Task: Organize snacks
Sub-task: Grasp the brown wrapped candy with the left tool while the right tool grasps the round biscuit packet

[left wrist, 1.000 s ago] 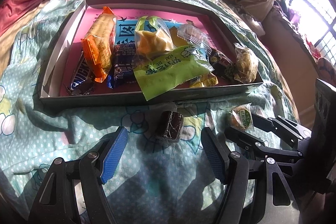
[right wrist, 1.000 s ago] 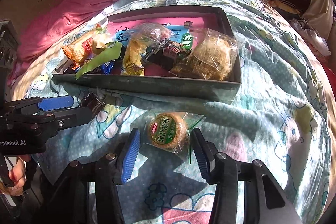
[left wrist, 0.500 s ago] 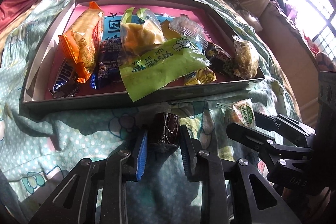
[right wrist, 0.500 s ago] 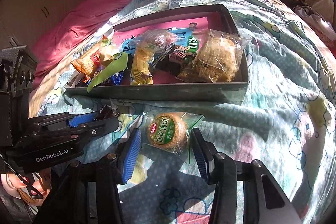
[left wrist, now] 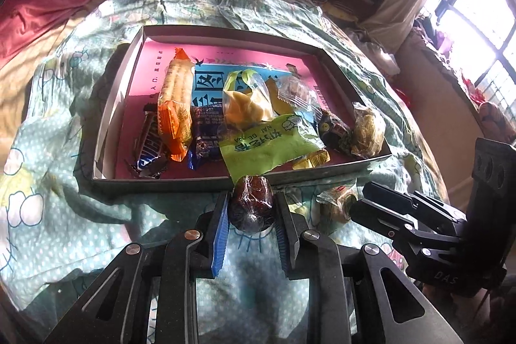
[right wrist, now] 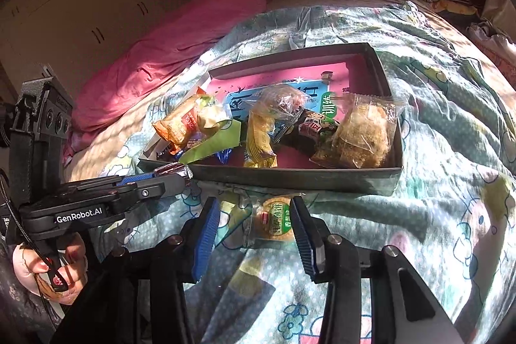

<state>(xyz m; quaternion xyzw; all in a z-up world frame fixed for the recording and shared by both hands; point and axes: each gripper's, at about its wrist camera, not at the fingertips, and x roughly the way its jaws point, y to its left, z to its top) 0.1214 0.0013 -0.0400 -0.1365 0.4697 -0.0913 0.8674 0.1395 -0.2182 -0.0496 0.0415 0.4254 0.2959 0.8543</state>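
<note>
Snacks: dark wrapped cake (left wrist: pixel 251 205), soft and light, pinched across its middle by left gripper (left wrist: pixel 251 226) near box (left wrist: pixel 161 182) front edge. Round biscuit (right wrist: pixel 274 223), crinkly and slippery, lay between closing right gripper (right wrist: pixel 254 234) fingers.

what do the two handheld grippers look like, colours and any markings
Both are black, angular linkage frames with silver pivot screws and ribbed pads, one blue and one dark. The left gripper reads "GenRobot.AI" in white, with a three-lens camera block and a thin black cord. The right gripper shows "DAS" lettering.
</note>
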